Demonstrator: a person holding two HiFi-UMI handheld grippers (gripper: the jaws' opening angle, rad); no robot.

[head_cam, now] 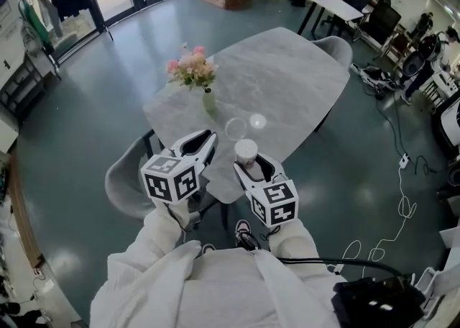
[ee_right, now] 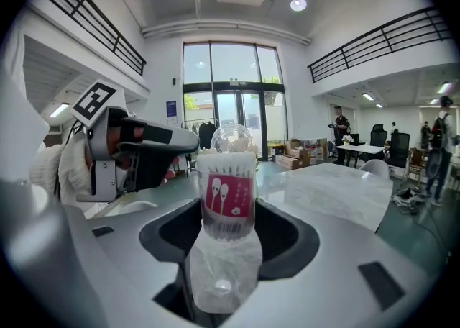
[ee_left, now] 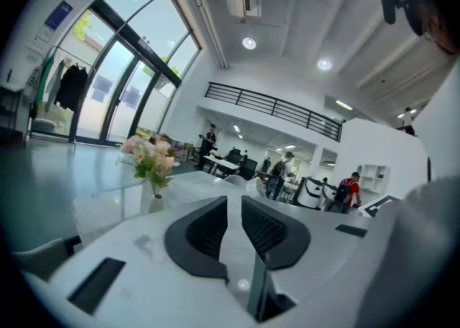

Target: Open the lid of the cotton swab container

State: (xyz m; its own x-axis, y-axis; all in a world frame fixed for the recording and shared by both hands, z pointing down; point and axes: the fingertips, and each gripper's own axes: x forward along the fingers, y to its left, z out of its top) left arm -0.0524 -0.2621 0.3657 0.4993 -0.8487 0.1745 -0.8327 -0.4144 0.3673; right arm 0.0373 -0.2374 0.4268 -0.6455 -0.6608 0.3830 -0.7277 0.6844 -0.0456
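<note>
Jaws of the right gripper (ee_right: 228, 213) were clamped on the lower part of the container (ee_right: 228, 179), which stood upright at frame centre with its top free above them. The left gripper (ee_left: 233, 208), narrowly parted and empty, hung just left of that top, probably best placed to reach it.

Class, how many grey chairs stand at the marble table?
2. One chair at the table's near left edge; the other chair at its far right end. More may be hidden under it.
</note>
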